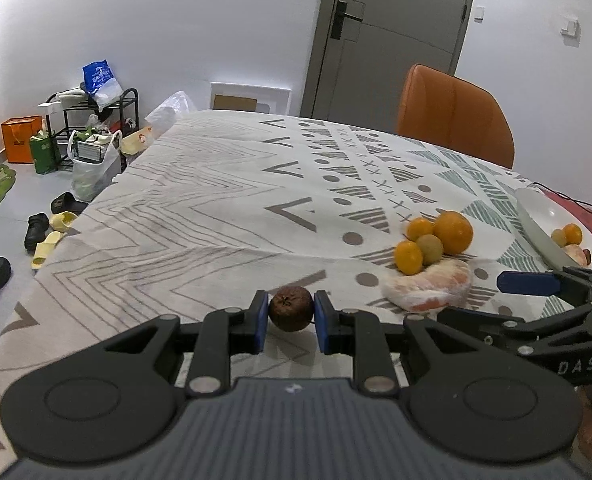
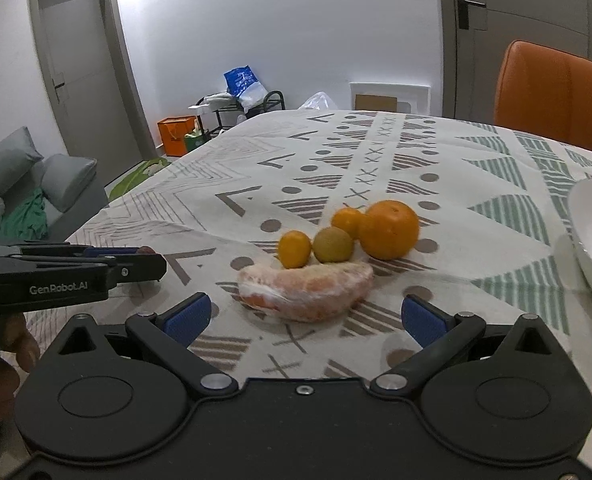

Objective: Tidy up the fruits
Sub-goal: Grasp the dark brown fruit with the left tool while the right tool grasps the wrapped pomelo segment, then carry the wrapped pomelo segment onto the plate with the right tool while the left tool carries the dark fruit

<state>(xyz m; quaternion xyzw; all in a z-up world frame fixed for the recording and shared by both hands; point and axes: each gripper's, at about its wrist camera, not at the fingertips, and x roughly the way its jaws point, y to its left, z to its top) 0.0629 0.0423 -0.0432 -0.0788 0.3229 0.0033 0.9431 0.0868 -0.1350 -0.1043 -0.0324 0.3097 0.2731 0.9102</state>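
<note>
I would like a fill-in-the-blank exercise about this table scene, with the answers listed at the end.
1. The left claw has its blue pads on both sides of a round, wrinkled fruit of ____ colour.
2. The right claw stands ____, with the plastic-wrapped pomelo segment lying in front of it.
3. The chair behind the patterned tablecloth is ____ in colour.
4. Beside the large orange lies one small ____ fruit between the small oranges.

Answers: brown; open; orange; green
</note>
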